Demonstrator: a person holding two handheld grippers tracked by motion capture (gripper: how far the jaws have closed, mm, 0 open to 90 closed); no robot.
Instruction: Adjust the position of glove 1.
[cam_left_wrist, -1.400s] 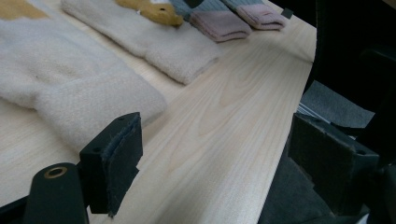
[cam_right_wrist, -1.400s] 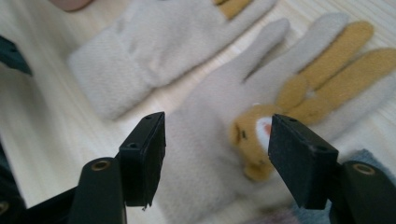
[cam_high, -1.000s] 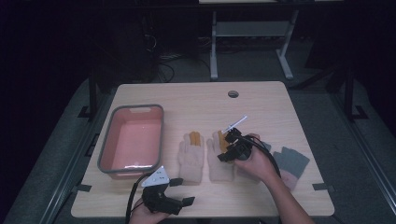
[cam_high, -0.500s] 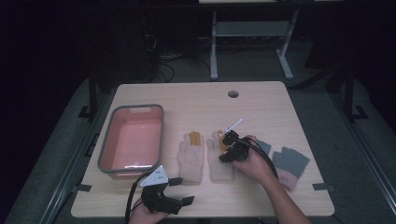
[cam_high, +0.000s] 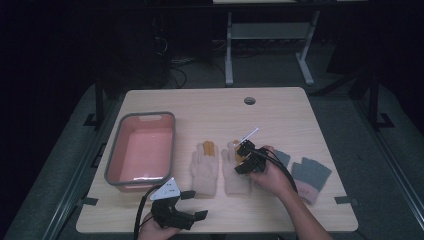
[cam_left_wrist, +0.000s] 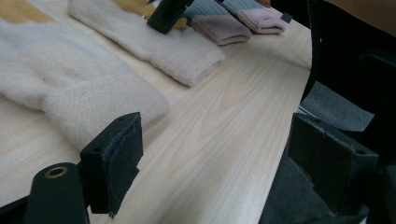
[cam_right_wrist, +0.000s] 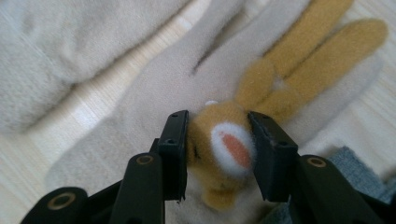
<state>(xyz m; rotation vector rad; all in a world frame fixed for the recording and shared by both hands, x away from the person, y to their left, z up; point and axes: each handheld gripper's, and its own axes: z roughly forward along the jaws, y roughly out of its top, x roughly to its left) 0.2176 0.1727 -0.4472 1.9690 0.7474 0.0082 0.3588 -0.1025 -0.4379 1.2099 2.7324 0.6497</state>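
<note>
Two cream gloves lie side by side mid-table, the left cream glove (cam_high: 204, 170) and the right cream glove (cam_high: 235, 181), both with tan fingertips. My right gripper (cam_high: 243, 159) is down on the right glove's finger end. In the right gripper view its jaws have just been closing, and the gripper (cam_right_wrist: 218, 140) now pinches a tan plush lump with a white and orange spot (cam_right_wrist: 233, 144), bunched up between the pads. My left gripper (cam_high: 196, 205) rests near the front edge, open (cam_left_wrist: 224, 154) with bare wood between its pads, just short of a cream glove's cuff (cam_left_wrist: 93, 93).
A grey-rimmed pink tub (cam_high: 114, 165) stands at the left of the table (cam_high: 280, 115). Two grey gloves with pinkish cuffs (cam_high: 310, 175) lie right of my right hand. A round cable hole (cam_high: 249, 100) is at the back.
The right gripper's jaws have narrowed around the tan plush part of the right cream glove. The hand shifted only slightly. The left gripper has stayed put.
</note>
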